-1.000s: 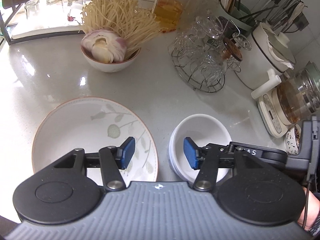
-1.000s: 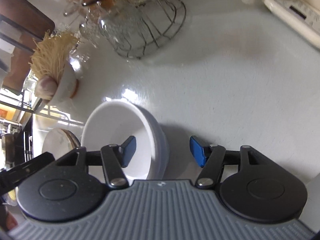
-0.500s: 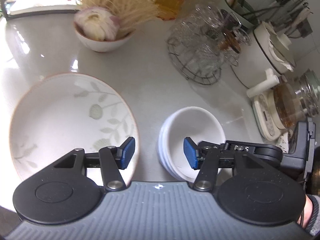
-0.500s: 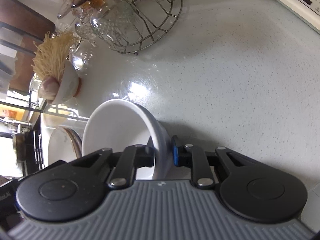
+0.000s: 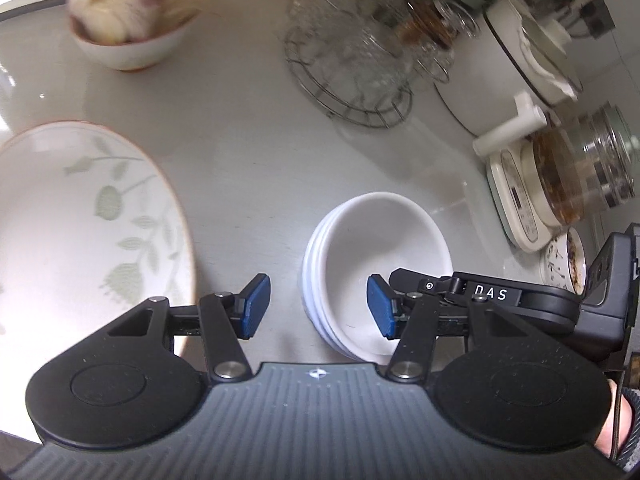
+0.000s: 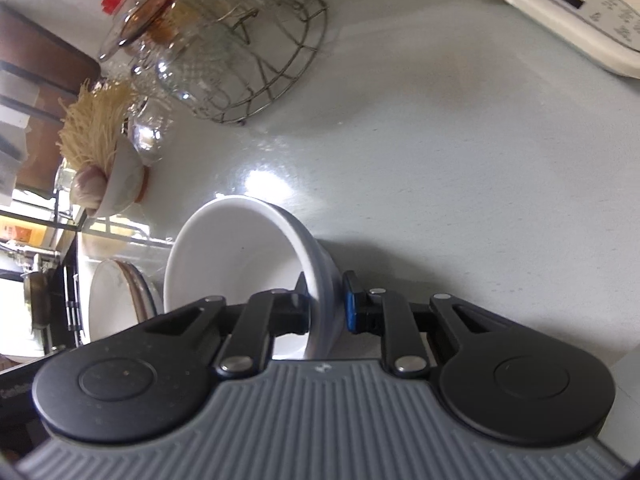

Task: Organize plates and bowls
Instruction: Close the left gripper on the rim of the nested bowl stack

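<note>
We found the right gripper (image 6: 326, 312) pinching the near-right wall of the white bowls (image 5: 376, 264), one pad inside the rim and one outside. The bowls were a nested stack of smooth glazed ceramic, round and deep, resting on the pale speckled counter (image 6: 460, 160). The left gripper (image 5: 318, 306) hung with its blue pads spread and nothing between them, above the strip of counter that separated the stack on the right from the leaf-patterned plate (image 5: 80, 216) on the left. So the right hand was the one already on the bowls. We judged that the coming move turned on that gap: the plate, wide, shallow and glossy, lay just left of the bowls.
</note>
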Demonstrator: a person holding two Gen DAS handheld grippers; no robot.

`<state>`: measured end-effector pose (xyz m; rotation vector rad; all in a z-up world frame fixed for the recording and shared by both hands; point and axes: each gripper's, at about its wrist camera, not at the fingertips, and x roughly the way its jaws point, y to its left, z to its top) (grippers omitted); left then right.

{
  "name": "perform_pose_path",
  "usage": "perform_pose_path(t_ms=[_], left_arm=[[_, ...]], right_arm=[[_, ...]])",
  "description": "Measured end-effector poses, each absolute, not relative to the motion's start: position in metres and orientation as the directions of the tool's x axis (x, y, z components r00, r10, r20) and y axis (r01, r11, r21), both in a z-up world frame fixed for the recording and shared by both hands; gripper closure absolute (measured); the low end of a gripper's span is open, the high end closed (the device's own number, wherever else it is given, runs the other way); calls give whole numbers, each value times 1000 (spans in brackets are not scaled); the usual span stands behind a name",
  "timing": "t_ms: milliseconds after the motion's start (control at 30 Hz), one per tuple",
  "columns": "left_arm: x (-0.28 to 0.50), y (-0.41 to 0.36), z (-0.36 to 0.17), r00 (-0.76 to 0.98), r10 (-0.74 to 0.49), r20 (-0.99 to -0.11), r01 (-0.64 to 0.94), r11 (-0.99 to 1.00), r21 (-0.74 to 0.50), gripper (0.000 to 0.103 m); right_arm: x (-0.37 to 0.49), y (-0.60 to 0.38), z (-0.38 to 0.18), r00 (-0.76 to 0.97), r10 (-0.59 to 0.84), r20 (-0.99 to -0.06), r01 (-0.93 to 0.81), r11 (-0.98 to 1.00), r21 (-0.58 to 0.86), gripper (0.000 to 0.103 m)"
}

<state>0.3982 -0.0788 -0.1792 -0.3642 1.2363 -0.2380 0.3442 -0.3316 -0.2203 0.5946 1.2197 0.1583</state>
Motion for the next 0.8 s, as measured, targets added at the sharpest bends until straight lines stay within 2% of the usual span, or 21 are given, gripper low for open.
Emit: perform_pose_path(t_ms=[367,500,800], left_arm=[[416,-107,-207,221,-397,-891,16,915,-403,45],[421,-110,-213,202,-409,-890,8,909,-416,50],[428,-118,-228,168,-424,-890,8,903,-429,71]], right_arm=[[336,-351,-220,380,418,-825,247,814,526,84],[336,-354,-222,384,413,-826,251,814,523,84],[335,-355,-222,380,402,-833,264,816,514,84]])
